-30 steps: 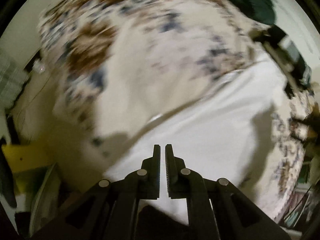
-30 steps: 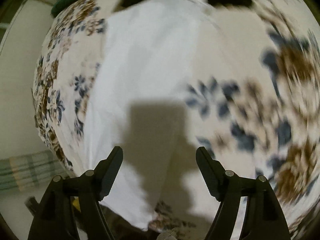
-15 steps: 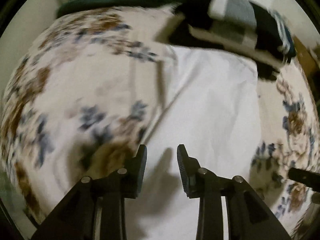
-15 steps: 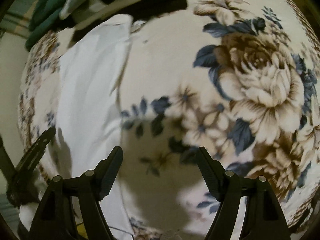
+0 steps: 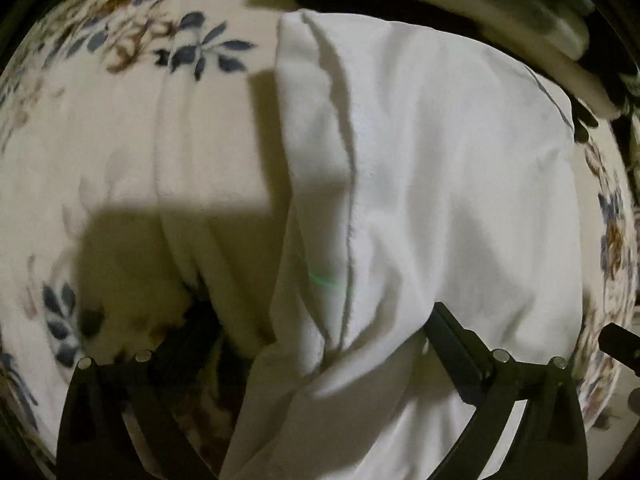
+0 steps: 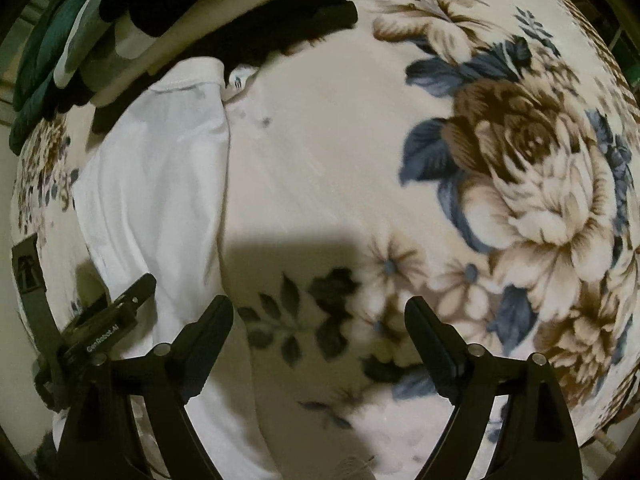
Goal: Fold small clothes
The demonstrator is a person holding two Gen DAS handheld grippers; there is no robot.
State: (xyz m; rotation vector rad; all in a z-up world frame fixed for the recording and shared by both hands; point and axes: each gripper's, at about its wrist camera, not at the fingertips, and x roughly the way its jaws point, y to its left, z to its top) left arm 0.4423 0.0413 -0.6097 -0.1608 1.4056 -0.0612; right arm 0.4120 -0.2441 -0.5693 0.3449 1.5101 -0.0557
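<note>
White garment [image 5: 440, 184]; cream blanket [image 6: 328, 184], blue-brown floral print; black grippers.

Dim, warm light from above and behind, throwing hard block-shaped shadows across the cream floral fleece blanket [image 6: 320, 168] and the folded white cotton garment [image 5: 440, 200] (faint green flare there), with heavy fisheye bending, black vignetted corners and motion smear towards the edges.

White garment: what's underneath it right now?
The white garment lies on the floral blanket, which shows around its edges. Anything between them is covered, so I cannot tell.
</note>
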